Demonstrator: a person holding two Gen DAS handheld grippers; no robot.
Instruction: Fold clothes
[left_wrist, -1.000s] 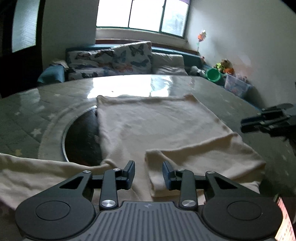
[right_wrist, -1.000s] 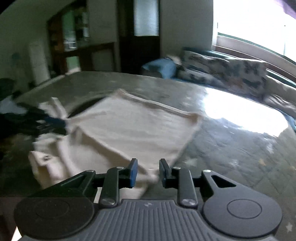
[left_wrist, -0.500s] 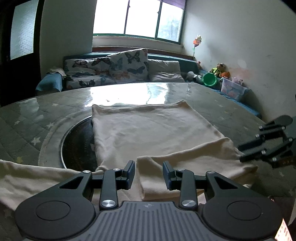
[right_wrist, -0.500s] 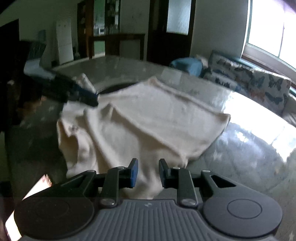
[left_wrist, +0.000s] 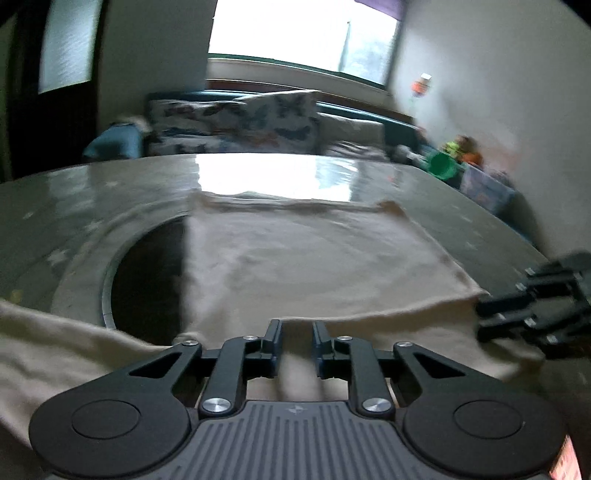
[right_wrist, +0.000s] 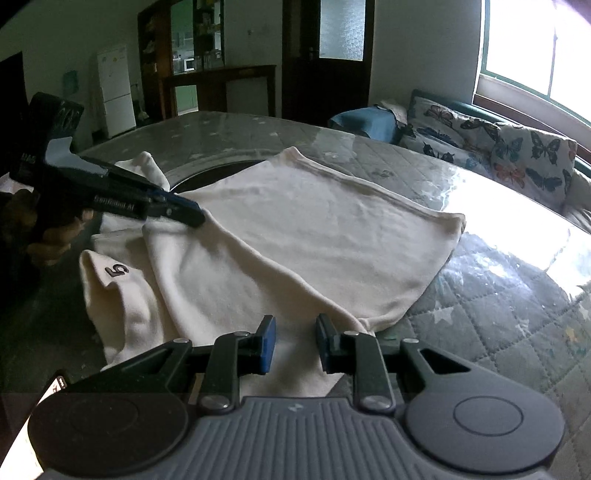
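- A cream garment (right_wrist: 295, 229) lies spread across the quilted, glass-topped worktop (right_wrist: 498, 314), partly covering a dark round inset (left_wrist: 147, 280) in the worktop's middle.
- The garment's near edge is folded over its body; a sleeve (right_wrist: 118, 295) with a small dark "5" mark lies under that fold on the left side of the right wrist view.
- The left tongs (left_wrist: 295, 343) are closing at the near edge of the fold, with cloth between the fingers. The left wrist view is blurred, and the right wrist view shows their tip (right_wrist: 184, 214) down on the fold's corner; whether the pads press yet I cannot tell.
- The right tongs (right_wrist: 293, 343) stand narrow with cream cloth in the gap; the pads show no clear pinch on it.
- Only the right wrist view shows the hand (right_wrist: 55, 236) gripping the left tool, a white fridge (right_wrist: 114, 92) and dark wooden cabinets (right_wrist: 221, 85) behind.
- Only the left wrist view shows a green tub (left_wrist: 443, 166) and a clear box (left_wrist: 484, 188) by the wall; what they contain is too blurred to tell.
- A sofa with butterfly cushions (right_wrist: 517, 155) sits under the window (left_wrist: 303, 33) beyond the worktop.
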